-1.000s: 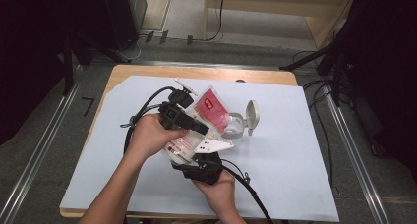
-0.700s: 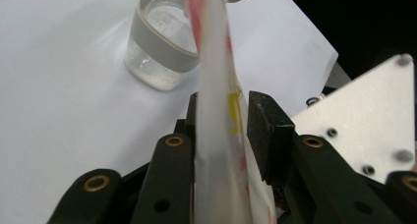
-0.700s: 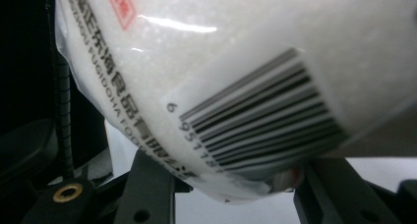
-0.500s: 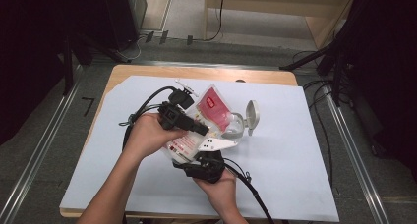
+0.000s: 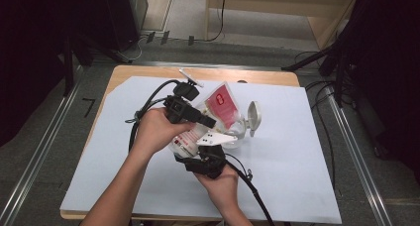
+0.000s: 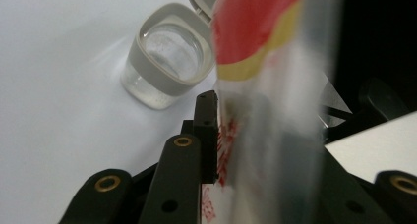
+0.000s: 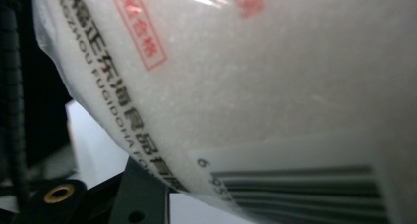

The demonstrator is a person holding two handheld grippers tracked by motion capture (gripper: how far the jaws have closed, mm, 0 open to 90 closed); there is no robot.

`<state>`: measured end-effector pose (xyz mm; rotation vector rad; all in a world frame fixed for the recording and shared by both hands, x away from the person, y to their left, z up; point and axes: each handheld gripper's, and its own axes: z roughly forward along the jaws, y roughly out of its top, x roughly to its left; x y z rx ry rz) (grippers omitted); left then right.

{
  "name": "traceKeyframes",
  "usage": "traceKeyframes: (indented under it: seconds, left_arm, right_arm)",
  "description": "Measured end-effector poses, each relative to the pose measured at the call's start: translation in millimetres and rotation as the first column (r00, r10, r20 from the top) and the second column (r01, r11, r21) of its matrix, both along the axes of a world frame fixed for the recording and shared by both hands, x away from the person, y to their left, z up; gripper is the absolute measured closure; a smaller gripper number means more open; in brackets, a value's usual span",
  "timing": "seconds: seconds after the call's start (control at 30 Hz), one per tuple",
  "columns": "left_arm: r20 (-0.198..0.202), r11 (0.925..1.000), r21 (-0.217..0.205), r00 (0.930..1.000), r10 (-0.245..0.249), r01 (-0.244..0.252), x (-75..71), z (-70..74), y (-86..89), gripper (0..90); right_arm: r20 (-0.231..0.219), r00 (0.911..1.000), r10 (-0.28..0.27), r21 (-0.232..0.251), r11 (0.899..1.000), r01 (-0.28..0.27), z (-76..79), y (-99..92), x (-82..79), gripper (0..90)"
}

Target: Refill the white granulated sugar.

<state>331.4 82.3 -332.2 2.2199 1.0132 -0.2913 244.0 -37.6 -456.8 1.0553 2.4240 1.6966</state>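
Note:
A clear bag of white granules (image 5: 220,107) with a red label is held tilted over the table between both grippers. My left gripper (image 5: 208,121) has the bag's upper part (image 6: 265,62) between its jaws. One pad (image 6: 206,130) lies against the plastic. Those jaws have just been opening a little, with the bag still between them. My right gripper (image 5: 204,151) holds the bag's lower end from below. In the right gripper view the bag (image 7: 255,81) is pressed close, barcode showing. A clear jar with a grey rim (image 6: 169,52) stands open under the bag's top, its lid (image 5: 253,116) flipped back.
A white sheet (image 5: 297,166) covers the wooden table (image 5: 148,72). Black cables (image 5: 143,112) loop from the left gripper at the left, and another trails off the front edge. Metal rails run along both sides of the table.

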Motion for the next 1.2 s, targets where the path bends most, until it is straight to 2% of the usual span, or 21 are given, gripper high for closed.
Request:
traceKeyframes:
  seconds: [0.03,0.2,0.33,0.5,0.6,0.63,0.67,0.73,0.87,0.9,0.93,0.97,1.1,1.2]
  left_arm:
    - [0.002,0.9999,0.011,1.0000,-0.006,0.006,1.3,-0.1,-0.8,74.1]
    - [0.000,1.0000,0.009,1.0000,0.004,-0.004,1.3,-0.6,-1.0,70.7]
    - [0.024,0.9999,0.004,0.9996,0.015,-0.015,1.2,2.0,3.5,70.1]
    - [0.037,0.9996,0.005,0.9990,0.028,-0.028,0.2,6.0,12.7,71.8]
    - [0.041,0.9994,-0.003,0.9986,0.033,-0.033,-0.6,8.2,18.2,74.2]
    - [0.041,0.9994,-0.003,0.9986,0.033,-0.033,-0.6,8.2,18.2,77.8]
    - [0.057,0.9996,0.017,0.9981,0.021,-0.022,-1.6,7.8,19.0,82.4]
    - [0.072,0.9990,0.045,0.9974,-0.001,-0.002,-2.3,7.4,18.2,85.2]
    - [0.072,0.9994,0.035,0.9974,-0.007,0.004,-3.2,6.8,13.9,87.6]
    - [0.065,0.9996,0.024,0.9978,-0.015,0.013,-4.0,7.4,9.7,87.6]
    - [0.065,0.9993,0.032,0.9976,-0.021,0.019,-4.2,8.4,8.2,87.7]
    - [0.062,0.9997,0.025,0.9981,-0.002,0.000,-5.0,9.0,6.1,87.8]
    - [0.059,0.9992,0.038,0.9982,0.004,-0.006,-2.0,9.8,4.9,86.9]
    - [0.039,0.9995,0.027,0.9991,0.018,-0.019,2.6,12.6,3.9,85.7]
  right_arm:
    - [-0.010,1.0000,0.001,0.015,1.000,-0.001,-0.9,-0.9,0.8,60.8]
    - [-0.042,0.9990,0.013,0.071,0.997,-0.010,-5.4,-4.3,1.1,62.3]
    - [-0.076,0.9968,0.023,0.115,0.993,-0.015,-7.5,-4.6,0.4,63.3]
    - [-0.077,0.9966,0.028,0.115,0.993,-0.019,-9.0,-5.0,0.4,63.6]
    - [-0.095,0.9945,0.044,0.142,0.989,-0.030,-9.9,-5.1,0.4,63.6]
    - [-0.095,0.9945,0.044,0.142,0.989,-0.030,-9.9,-5.1,0.4,63.6]
    - [-0.091,0.9945,0.053,0.142,0.989,-0.039,-9.6,-4.6,-0.3,63.5]
    - [-0.063,0.9959,0.065,0.120,0.991,-0.057,-8.4,-2.4,-2.5,62.9]
    - [-0.039,0.9969,0.068,0.088,0.994,-0.064,-5.3,0.6,-4.7,61.8]
    - [-0.030,0.9970,0.071,0.056,0.996,-0.070,-2.3,3.5,-5.0,60.2]
    - [-0.023,0.9970,0.074,0.042,0.996,-0.073,-1.5,4.6,-4.5,59.7]
    - [-0.022,0.9974,0.068,0.032,0.997,-0.067,-0.3,5.5,-4.0,58.1]
    - [-0.029,0.9967,0.076,0.025,0.997,-0.075,1.5,6.2,-0.8,54.5]
    - [-0.048,0.9959,0.076,0.008,0.997,-0.076,5.5,7.3,4.2,53.3]
